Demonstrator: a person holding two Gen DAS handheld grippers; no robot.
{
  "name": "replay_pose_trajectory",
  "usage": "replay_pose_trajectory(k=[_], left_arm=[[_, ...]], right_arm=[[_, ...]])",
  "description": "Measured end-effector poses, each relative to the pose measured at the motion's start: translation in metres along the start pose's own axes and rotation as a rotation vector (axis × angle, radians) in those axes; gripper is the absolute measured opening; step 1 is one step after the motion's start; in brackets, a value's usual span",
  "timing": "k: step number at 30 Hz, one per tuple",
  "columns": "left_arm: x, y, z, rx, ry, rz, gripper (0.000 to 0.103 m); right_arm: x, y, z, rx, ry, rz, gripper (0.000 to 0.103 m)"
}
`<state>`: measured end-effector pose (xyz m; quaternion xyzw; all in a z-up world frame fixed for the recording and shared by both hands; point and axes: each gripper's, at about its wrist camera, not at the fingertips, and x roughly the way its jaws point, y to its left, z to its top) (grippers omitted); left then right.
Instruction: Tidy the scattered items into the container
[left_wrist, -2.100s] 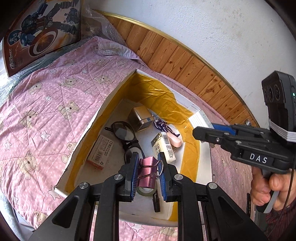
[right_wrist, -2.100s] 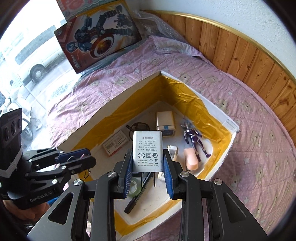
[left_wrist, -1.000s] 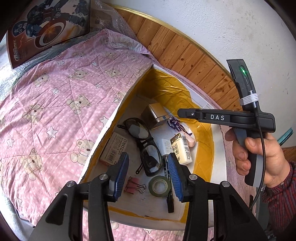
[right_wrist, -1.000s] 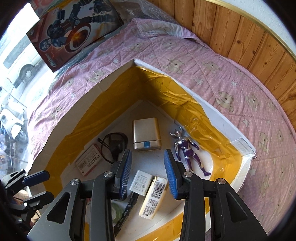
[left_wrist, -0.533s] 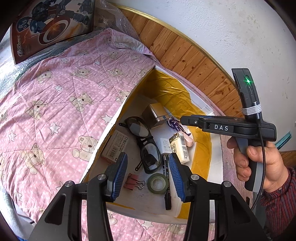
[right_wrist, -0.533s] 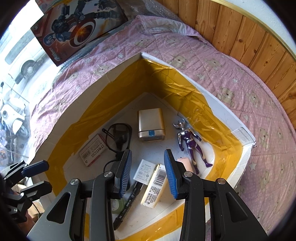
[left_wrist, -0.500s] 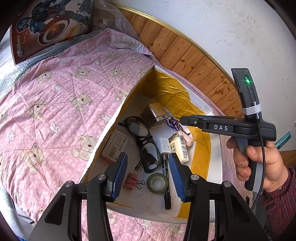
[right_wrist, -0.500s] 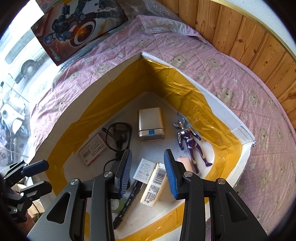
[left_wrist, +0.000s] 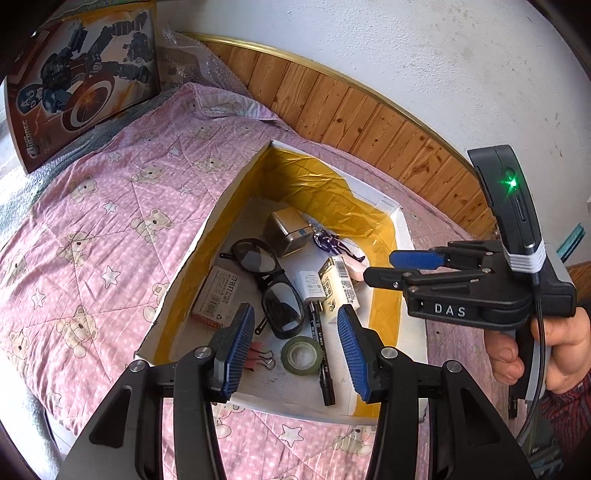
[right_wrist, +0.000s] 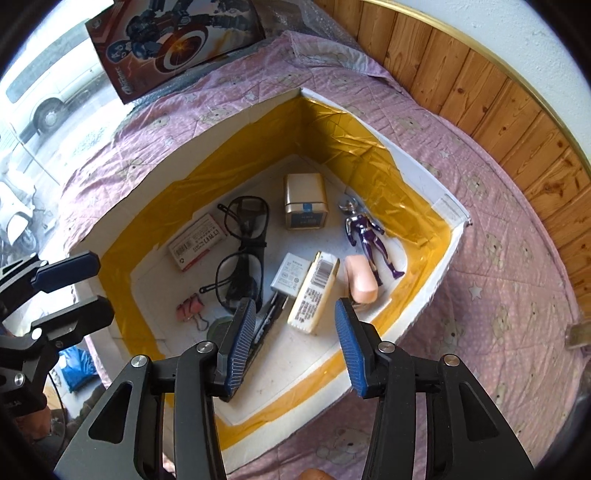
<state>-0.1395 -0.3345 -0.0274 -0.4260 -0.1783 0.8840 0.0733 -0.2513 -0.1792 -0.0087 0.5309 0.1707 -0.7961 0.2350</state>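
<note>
A white box lined with yellow tape (left_wrist: 236, 192) (right_wrist: 436, 184) sits on the pink quilt. Inside lie dark glasses (left_wrist: 273, 280) (right_wrist: 242, 254), a pink binder clip (left_wrist: 258, 360) (right_wrist: 189, 309), a white power adapter (left_wrist: 311, 284) (right_wrist: 290, 275), a gold tin (right_wrist: 304, 201), a purple figure (right_wrist: 369, 236), a tape roll (left_wrist: 301, 354) and a black pen (left_wrist: 323, 358). My left gripper (left_wrist: 295, 347) hangs open above the box's near end, holding nothing. My right gripper (right_wrist: 293, 343) is open and empty over the box; it also shows as the right gripper (left_wrist: 384, 266) in the left wrist view.
The pink bear-print quilt (left_wrist: 92, 229) covers the bed around the box. A large toy carton (left_wrist: 85, 81) (right_wrist: 177, 37) leans at the far end. Wood panelling (left_wrist: 369, 122) and a white wall run along the right. A hand (left_wrist: 554, 332) grips the right tool.
Both grippers have let go of their loads: the pink clip and the white adapter now lie in the box. Both have since drawn back and risen slightly, still open.
</note>
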Motion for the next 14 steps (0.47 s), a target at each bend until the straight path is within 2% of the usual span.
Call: replay_pose_trajectory(k=[5,9,14], left_arm=[[-0.007,-0.013,-0.004,0.031,-0.01,-0.009,0.049],[-0.013,-0.02,-0.009,0.045,-0.012,-0.012,0.049],[-0.017,-0.023,-0.015,0.043,-0.004,-0.014,0.049]], right_arm=[[-0.01,0.004,-0.027,0.052,0.0,0.038,0.055],[-0.02,0.006,-0.041,0.086,-0.02,0.088,0.055],[-0.033,0.014,-0.046,0.064,-0.043,0.08,0.055]])
